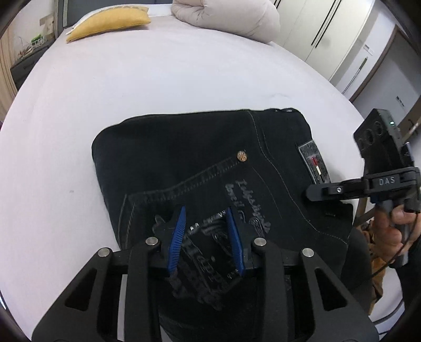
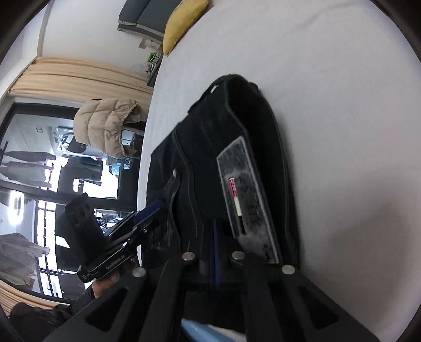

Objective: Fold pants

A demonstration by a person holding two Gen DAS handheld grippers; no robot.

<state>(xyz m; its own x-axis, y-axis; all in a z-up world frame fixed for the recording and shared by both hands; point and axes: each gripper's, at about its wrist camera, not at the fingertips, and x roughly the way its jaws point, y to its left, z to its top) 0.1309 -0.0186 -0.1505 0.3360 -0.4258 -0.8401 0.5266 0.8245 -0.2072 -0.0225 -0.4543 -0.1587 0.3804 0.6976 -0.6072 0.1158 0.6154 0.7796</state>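
Black denim pants point(image 1: 205, 168) lie folded into a compact rectangle on a white bed point(image 1: 158, 79), back pocket and waistband label up. My left gripper point(image 1: 206, 213) hovers low over the near edge with its blue pads point(image 1: 177, 236) apart, fabric showing between them. My right gripper point(image 2: 223, 236) is shut on the pants' waistband side beside the grey label point(image 2: 247, 200); it also shows in the left wrist view point(image 1: 315, 190) at the pants' right edge. The left gripper shows in the right wrist view point(image 2: 150, 213) over the pants point(image 2: 236, 126).
A yellow pillow point(image 1: 108, 22) and a rolled beige duvet point(image 1: 226, 15) lie at the bed's far end. White wardrobes point(image 1: 329, 34) stand at the right. A beige puffer jacket point(image 2: 108, 126) and a window are beyond the bed's left side.
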